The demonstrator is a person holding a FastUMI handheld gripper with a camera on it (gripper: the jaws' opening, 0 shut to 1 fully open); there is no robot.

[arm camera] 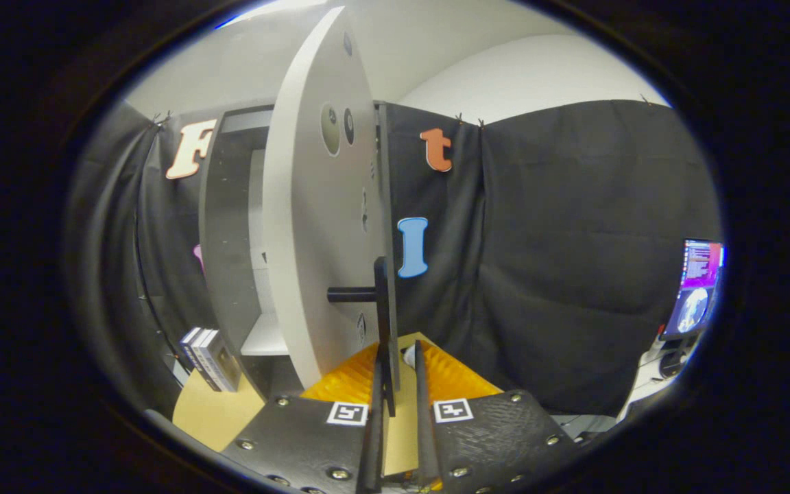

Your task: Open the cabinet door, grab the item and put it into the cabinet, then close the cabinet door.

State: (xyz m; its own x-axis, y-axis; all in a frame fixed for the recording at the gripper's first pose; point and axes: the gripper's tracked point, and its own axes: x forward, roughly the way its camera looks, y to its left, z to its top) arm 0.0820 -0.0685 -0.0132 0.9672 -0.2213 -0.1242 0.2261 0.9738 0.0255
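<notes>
The cabinet (222,233) has a dark grey frame and a white shelf (266,337) inside. Its white door (313,226) is swung out and I see it nearly edge on. A black bar handle (385,309) stands off the door on a short post. My gripper (398,384) holds its fingers a narrow gap apart, and the bar's lower end lies between them. The left finger (374,412) lies against the bar; a slit of table shows between the bar and the right finger (424,412). A small stack of dark boxes (207,360) stands upright beside the cabinet's left foot.
A tan tabletop (210,412) carries a ribbed orange mat (453,377) just beyond the fingers, with a small white thing (409,355) on it. Black cloth walls close in the booth. A lit monitor (700,288) stands far right.
</notes>
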